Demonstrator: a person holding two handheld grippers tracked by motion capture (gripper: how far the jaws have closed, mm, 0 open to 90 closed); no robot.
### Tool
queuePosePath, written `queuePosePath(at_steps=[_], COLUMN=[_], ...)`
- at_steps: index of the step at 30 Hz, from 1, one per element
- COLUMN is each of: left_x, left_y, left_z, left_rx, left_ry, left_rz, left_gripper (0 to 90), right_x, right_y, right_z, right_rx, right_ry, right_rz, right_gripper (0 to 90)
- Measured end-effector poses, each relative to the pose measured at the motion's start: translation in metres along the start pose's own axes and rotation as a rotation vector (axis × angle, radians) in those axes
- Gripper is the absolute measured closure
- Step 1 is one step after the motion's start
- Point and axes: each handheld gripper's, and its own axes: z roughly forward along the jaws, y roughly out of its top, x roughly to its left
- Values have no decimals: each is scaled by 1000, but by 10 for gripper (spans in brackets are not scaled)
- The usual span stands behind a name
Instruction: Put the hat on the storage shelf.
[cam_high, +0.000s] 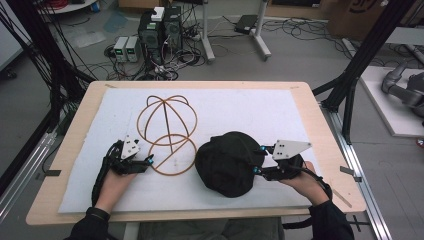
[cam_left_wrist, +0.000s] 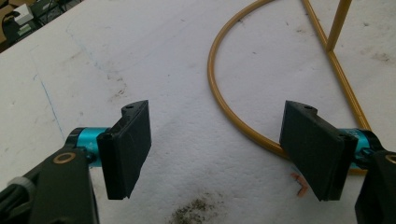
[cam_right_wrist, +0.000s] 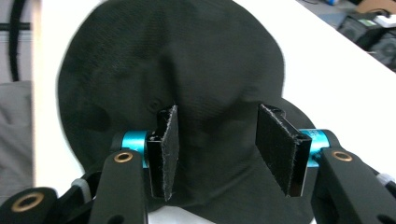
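A black cap (cam_high: 227, 162) lies on the white foam mat (cam_high: 250, 110), right of centre; in the right gripper view the cap (cam_right_wrist: 187, 70) spreads just beyond the jaws. My right gripper (cam_high: 256, 160) is open at the cap's right edge, its pads (cam_right_wrist: 169, 149) straddling the fabric without pinching it. A yellow wire hat stand (cam_high: 167, 132) stands left of the cap, a round base ring (cam_left_wrist: 233, 112) with a domed frame above. My left gripper (cam_high: 150, 161) is open beside the ring's left rim, its right jaw over the wire, nothing between its fingers (cam_left_wrist: 128, 147).
The mat covers a wooden table (cam_high: 320, 150). Behind the table, computer boxes (cam_high: 160, 30) and loose cables lie on the floor. Black frame posts (cam_high: 365, 55) stand at the right, and a metal rail (cam_high: 357, 170) runs along the right edge.
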Motion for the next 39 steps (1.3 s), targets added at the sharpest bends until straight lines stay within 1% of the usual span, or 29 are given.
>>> queuePosePath(at_steps=[1, 2, 3, 5, 6, 7, 8, 10, 11, 12, 13, 14, 15, 16, 18, 21, 22, 23, 26, 27, 28, 29, 30, 32, 33, 35, 36, 37, 39], left_x=[0, 0, 0, 0, 0, 0, 0, 0, 0, 0, 0, 0, 0, 0, 0, 0, 0, 0, 0, 0, 0, 0, 0, 0, 0, -1, 0, 0, 0], left_y=[0, 0, 0, 0, 0, 0, 0, 0, 0, 0, 0, 0, 0, 0, 0, 0, 0, 0, 0, 0, 0, 0, 0, 0, 0, 0, 0, 0, 0], left_z=[0, 0, 0, 0, 0, 0, 0, 0, 0, 0, 0, 0, 0, 0, 0, 0, 0, 0, 0, 0, 0, 0, 0, 0, 0, 0, 0, 0, 0], left_rx=[0, 0, 0, 0, 0, 1, 1, 0, 1, -1, 1, 1, 1, 0, 2, 1, 0, 0, -1, 0, -1, -1, 0, 0, 0, -2, -2, -2, 0], left_ry=[0, -1, -1, -2, -2, -2, -2, -2, -3, -2, -3, -3, -2, -3, -2, -2, -4, -4, -5, -5, -6, -7, -6, -6, -6, -4, -4, -4, -5], left_rz=[1, 1, 0, -1, -1, 2, 2, 0, 1, 0, 1, 1, 2, 2, 3, 3, 3, 3, 2, 2, 2, 2, 2, 3, 3, 2, 3, 3, 5], left_gripper=[251, 251, 251, 251, 251, 251, 251, 251, 251, 251, 251, 252, 252, 252, 252, 253, 253, 253, 253, 253, 253, 253, 254, 253, 254, 254, 254, 254, 254], right_x=[2, 2, 5, 7, 7, 8, 8, 7, 7, 7, 7, 7, 7, 7, 6, 5, 3, 3, -2, -4, -6, -6, -7, -8, -8, -8, -8, -8, -7], right_y=[1, 1, 1, 1, 1, 0, 0, 0, 0, 0, 0, 0, 0, -1, -2, -3, -2, -2, -1, 1, 2, 2, 3, 7, 7, 14, 14, 17, 23], right_z=[1, 1, 4, 9, 9, 13, 13, 12, 12, 11, 11, 11, 11, 11, 10, 9, 7, 7, 2, -3, -5, -5, -7, -14, -14, -20, -20, -22, -26], right_rx=[1, 1, 14, 51, 51, 67, 67, 67, 67, 67, 67, 72, 72, 72, 63, 43, 14, 14, -38, -75, -97, -97, -113, -162, -162, -197, -197, -208, -218], right_ry=[14, 14, 10, -14, -14, -45, -45, -50, -50, -72, -72, -91, -91, -97, -114, -133, -143, -143, -170, -180, -188, -188, -193, -211, -211, -236, -236, -252, -267], right_rz=[-8, -8, -13, -17, -17, -21, -21, -18, -18, -31, -31, -38, -38, -36, -33, -13, 18, 18, 68, 108, 119, 119, 134, 164, 164, 182, 182, 182, 188], right_gripper=[496, 496, 500, 505, 505, 537, 537, 606, 606, 682, 682, 768, 768, 807, 843, 869, 875, 875, 883, 886, 887, 887, 888, 889, 889, 889, 889, 890, 890])
